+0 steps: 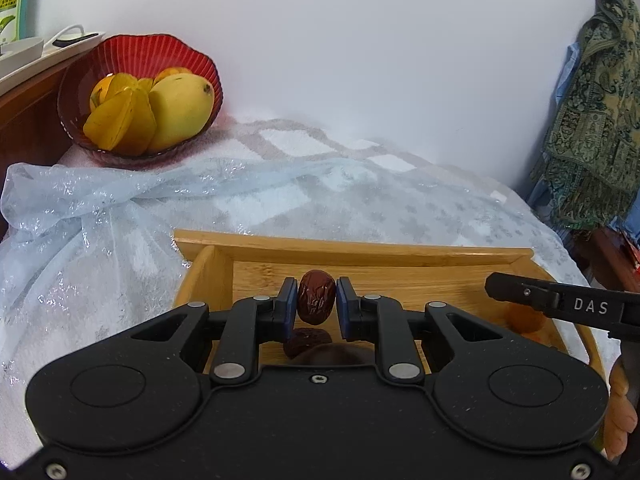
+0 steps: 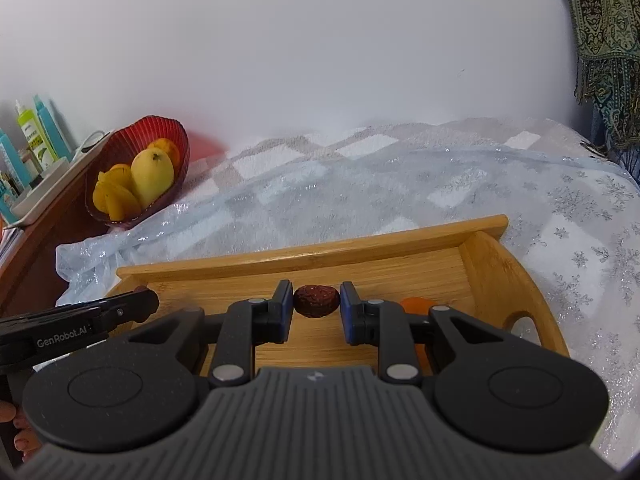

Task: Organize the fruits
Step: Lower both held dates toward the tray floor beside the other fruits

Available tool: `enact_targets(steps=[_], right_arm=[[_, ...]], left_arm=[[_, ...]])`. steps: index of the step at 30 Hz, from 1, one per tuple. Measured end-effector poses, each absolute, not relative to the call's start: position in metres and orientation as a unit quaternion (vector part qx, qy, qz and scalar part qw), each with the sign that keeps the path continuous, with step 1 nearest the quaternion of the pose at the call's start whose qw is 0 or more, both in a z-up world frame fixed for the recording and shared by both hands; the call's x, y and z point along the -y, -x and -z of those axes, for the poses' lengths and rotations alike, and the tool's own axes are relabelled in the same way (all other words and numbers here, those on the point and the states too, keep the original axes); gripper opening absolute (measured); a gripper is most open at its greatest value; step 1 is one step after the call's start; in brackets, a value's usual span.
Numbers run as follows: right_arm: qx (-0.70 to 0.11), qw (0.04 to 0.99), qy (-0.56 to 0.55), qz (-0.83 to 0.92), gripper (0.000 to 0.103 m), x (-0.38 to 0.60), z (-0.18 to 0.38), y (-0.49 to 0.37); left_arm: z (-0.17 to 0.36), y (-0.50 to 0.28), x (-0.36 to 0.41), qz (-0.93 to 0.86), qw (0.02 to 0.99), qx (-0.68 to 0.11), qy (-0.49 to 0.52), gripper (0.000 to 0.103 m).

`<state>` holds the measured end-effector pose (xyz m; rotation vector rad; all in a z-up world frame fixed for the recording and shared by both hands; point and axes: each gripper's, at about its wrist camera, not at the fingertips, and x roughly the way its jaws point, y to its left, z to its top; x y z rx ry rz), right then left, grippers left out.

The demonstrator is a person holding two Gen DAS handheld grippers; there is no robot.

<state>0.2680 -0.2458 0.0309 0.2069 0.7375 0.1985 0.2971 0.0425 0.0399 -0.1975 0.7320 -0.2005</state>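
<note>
1. The left gripper, black with blue pads, is clamped on a wrinkled dark-red dried date, held upright between its two pads above the floor of the shallow bamboo tray.
2. Under that held fruit a second dark-red date lies on the tray floor, partly hidden by the gripper body.
3. The right gripper, also black with blue pads, has its jaws drawn close around another wrinkled dark-red date that lies crosswise between them; the left pad touches it, while a thin gap seems to show at the right pad, so a firm grip cannot be confirmed.
4. This date sits over the middle of the tray, short of its far rim.
5. An orange fruit lies on the tray floor near the right end wall with its cut-out handle, mostly covered by the right gripper's linkage.
6. The tray rests at the near edge of a table draped in a glittery pale-blue sheer cloth.
7. At the table's far left corner stands a ribbed red glass bowl holding a yellow mango, a yellow starfruit and an orange.
8. A patterned green scarf hangs at the right edge.
</note>
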Motion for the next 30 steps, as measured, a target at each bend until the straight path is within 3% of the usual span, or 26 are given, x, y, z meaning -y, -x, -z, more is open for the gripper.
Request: enact_targets(steps=[30], right_arm=[[-0.395, 0.911, -0.065, -0.097, 0.029, 0.234, -0.025, -0.275]], left_arm=[[-0.027, -0.306, -0.047, 0.078, 0.919, -0.378, 0.084, 0.019]])
